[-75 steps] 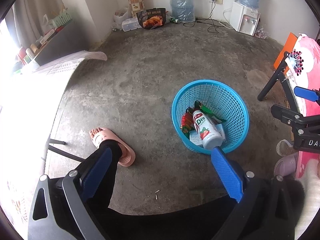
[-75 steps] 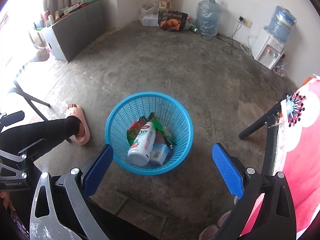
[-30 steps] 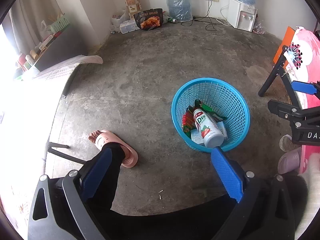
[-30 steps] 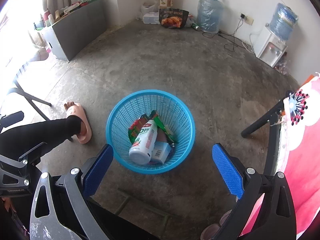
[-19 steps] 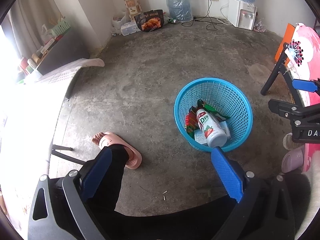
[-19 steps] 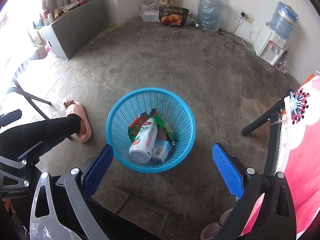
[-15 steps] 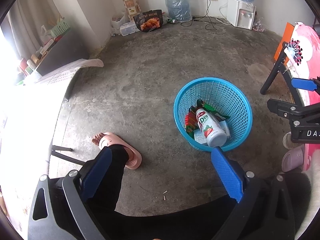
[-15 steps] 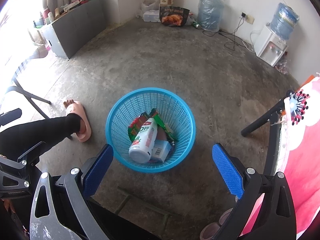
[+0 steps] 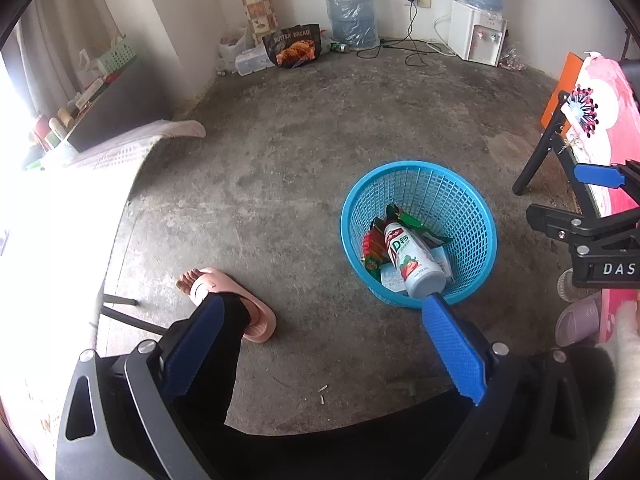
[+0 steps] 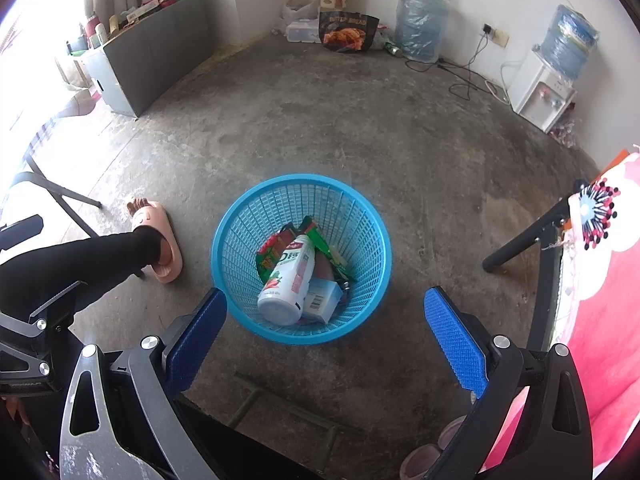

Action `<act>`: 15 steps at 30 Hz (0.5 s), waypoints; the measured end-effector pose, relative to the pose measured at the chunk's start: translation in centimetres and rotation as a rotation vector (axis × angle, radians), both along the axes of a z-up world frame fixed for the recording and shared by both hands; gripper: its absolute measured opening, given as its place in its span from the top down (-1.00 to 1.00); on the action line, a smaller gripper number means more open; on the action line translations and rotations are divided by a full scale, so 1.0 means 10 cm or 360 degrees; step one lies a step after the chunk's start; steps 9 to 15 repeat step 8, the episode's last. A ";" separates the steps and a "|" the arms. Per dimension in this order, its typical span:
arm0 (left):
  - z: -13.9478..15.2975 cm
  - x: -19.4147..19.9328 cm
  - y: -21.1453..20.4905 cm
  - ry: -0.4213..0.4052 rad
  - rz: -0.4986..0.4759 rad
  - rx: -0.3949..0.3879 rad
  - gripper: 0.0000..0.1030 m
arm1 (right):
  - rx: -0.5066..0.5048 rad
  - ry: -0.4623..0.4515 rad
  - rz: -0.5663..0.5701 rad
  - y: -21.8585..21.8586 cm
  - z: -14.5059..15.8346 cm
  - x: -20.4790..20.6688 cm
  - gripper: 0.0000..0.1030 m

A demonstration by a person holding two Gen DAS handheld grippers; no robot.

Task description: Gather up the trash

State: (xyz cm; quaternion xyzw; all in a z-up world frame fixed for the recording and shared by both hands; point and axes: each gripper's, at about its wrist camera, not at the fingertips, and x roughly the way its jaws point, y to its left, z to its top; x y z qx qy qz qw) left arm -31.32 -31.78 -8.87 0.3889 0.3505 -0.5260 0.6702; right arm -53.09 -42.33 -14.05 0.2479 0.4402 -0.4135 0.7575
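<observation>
Bare grey concrete floor [image 10: 360,128] underfoot, white walls behind, with a clear blue plastic water jug [image 10: 420,28] and a white water dispenser [image 10: 544,88] against the far wall beside a dark printed bread bag [image 10: 348,34]. Round blue plastic mesh basket [image 10: 300,200] stood on the floor near the middle of the right wrist view, holding the collected trash: a white plastic drink bottle with a strawberry label [image 10: 288,280] lying tilted on top, red and green snack wrappers [image 10: 272,254] beneath it, and a small pale blue carton [image 10: 322,300] just beside the bottle's base. Right gripper [image 10: 324,320] held above the basket's near rim, its 2 blue pads spread wide, nothing between them. Left gripper [image 9: 320,328] likewise spread wide and empty, off to the basket's [image 9: 420,184] left, with the bottle [image 9: 412,256] showing just past its right pad. Black-trousered leg and a foot in a pink slipper [image 9: 232,300] planted on the floor left of the basket. Pink patterned cloth [image 10: 600,280] on a black-legged stand at the right edge.
</observation>
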 end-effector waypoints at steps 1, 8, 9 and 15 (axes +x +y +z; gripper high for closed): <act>-0.01 -0.01 -0.01 -0.0016 0.0013 0.0013 -0.89 | 0.0000 0.0000 -0.0002 0.00 0.00 0.00 -0.85; -0.03 -0.09 -0.02 -0.0095 -0.0021 0.0022 -0.89 | 0.0002 0.0000 -0.0003 0.01 0.00 0.00 -0.85; -0.03 -0.09 -0.02 -0.0095 -0.0021 0.0022 -0.89 | 0.0002 0.0000 -0.0003 0.01 0.00 0.00 -0.85; -0.03 -0.09 -0.02 -0.0095 -0.0021 0.0022 -0.89 | 0.0002 0.0000 -0.0003 0.01 0.00 0.00 -0.85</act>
